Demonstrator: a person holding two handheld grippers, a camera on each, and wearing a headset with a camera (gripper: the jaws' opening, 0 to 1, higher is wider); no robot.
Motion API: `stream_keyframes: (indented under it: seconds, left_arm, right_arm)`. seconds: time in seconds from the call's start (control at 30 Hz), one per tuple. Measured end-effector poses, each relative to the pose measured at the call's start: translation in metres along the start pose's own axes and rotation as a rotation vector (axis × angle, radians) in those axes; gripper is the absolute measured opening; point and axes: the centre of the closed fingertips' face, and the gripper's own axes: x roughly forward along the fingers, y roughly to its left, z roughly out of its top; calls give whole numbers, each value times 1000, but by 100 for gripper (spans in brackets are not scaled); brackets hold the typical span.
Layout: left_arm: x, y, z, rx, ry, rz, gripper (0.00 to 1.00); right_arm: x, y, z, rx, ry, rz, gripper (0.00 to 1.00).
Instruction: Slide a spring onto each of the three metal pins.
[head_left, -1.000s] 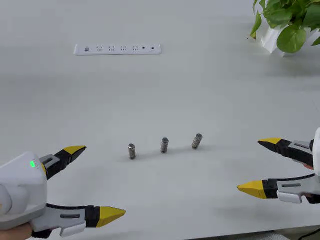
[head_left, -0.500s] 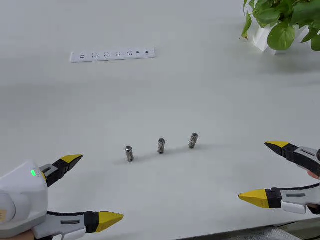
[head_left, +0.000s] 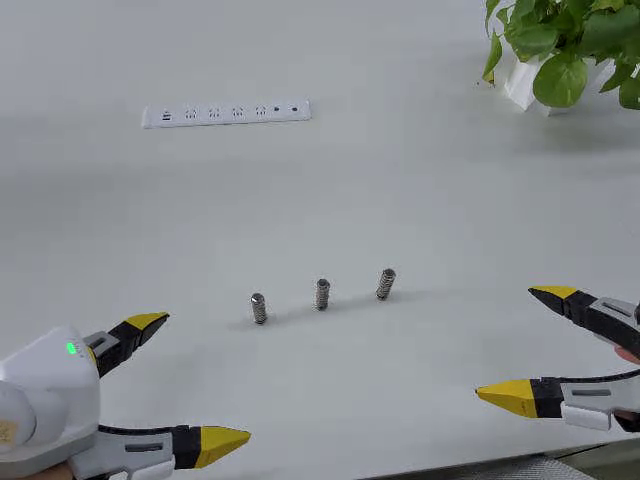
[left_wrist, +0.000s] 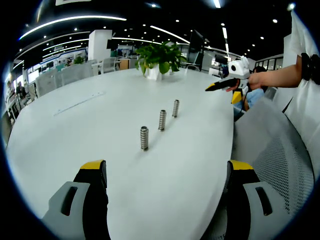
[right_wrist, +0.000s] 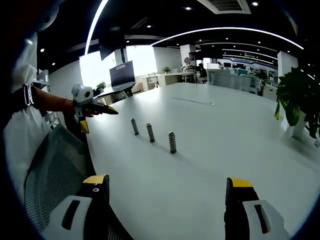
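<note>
The counter (head_left: 420, 180) is coloured pale grey. The three springs (head_left: 322, 293) are finished in ribbed silver. The power strip (head_left: 226, 113) is coloured white, the plant (head_left: 560, 30) green, its pot (head_left: 525, 85) white. The left gripper (head_left: 190, 380) and right gripper (head_left: 522, 344) are cased in white, with black fingers (head_left: 180, 446) tipped yellow.

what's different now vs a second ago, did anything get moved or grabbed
Very little. The left gripper and the right gripper have drifted slightly back toward the near table edge, jaws open and empty; most of the shift is the headset's. The three sprung pins stand in the same row, untouched. The power strip and plant are unmoved.
</note>
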Motion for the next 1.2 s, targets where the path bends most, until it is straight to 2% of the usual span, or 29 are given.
stream_keyframes:
  seconds: [0.77, 1.2]
  left_arm:
    - [0, -5, -2, -7, -5, -8, 99]
    - [2, -5, -2, -6, -12, -18, 99]
  right_arm:
    - [4, 10, 0, -8, 12, 22, 94]
    - [1, 9, 0, -17, 26, 21, 93]
